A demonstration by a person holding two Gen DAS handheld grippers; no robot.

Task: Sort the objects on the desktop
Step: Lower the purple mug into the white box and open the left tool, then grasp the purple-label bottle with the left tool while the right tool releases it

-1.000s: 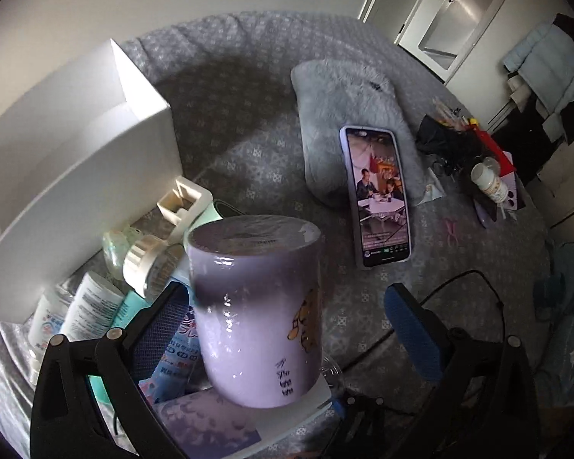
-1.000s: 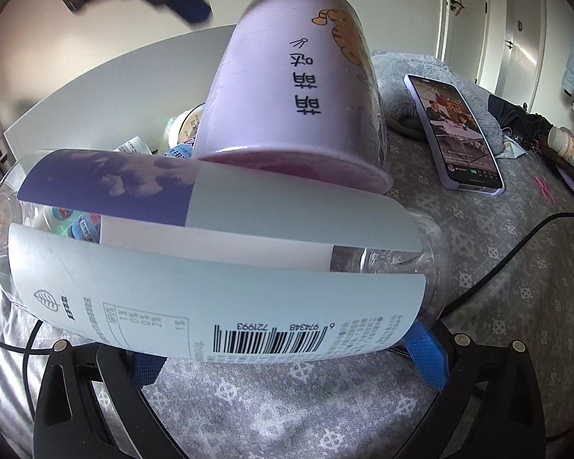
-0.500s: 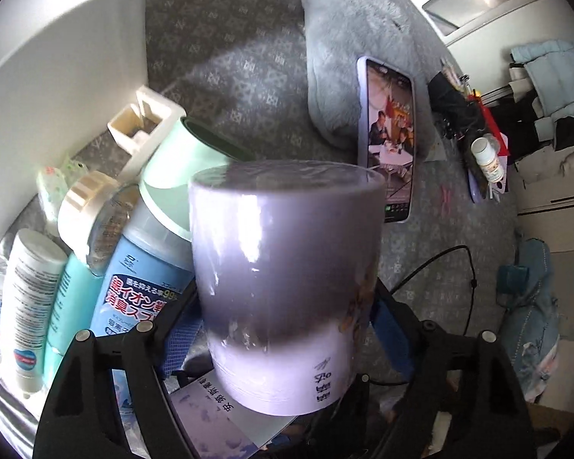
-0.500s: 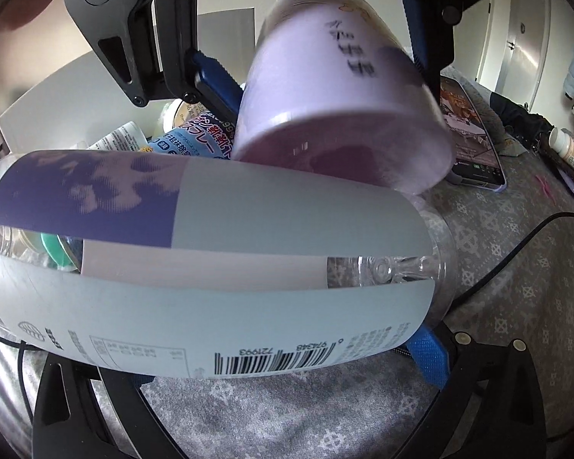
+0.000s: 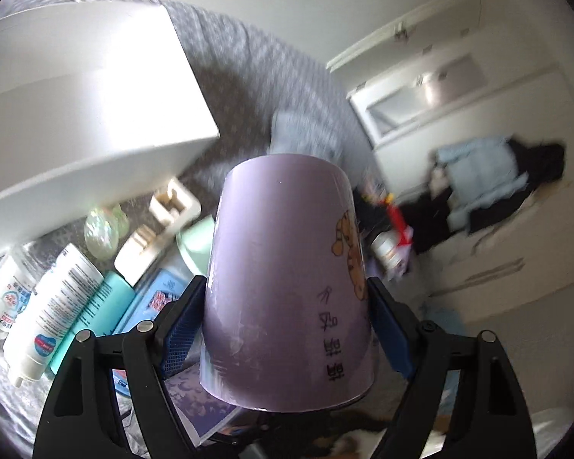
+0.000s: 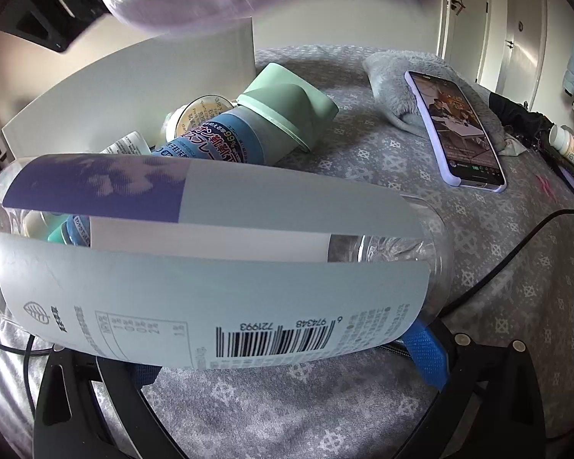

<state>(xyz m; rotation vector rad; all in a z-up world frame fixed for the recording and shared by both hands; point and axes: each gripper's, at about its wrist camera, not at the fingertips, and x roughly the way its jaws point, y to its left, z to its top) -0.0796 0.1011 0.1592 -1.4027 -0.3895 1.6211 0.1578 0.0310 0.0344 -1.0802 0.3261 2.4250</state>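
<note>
Clear bottle (image 6: 210, 260), barcode 6 974348 721993 legible upside down, is clamped crosswise in the right gripper (image 6: 287, 355) above the grey patterned cover (image 6: 478, 252). Lilac mug (image 5: 287, 283), tiger cartoon and black characters printed, is gripped inverted between the left gripper (image 5: 283, 325) pads. Beyond: blue spray can (image 6: 218, 141), phone (image 6: 455, 130).

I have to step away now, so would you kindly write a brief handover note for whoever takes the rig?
Left gripper: shut on the lilac cartoon-print mug, lifted clear of the grey patterned cloth.
Right gripper: its fingers flank the clear plastic bottle with a pale blue label lying sideways; grip unconfirmed.
White open box sits behind the tubes and spray can on the cloth; nothing visibly inside.
Done: mug picked up.
Left: place the mug and bottle, then sort the rest.
</note>
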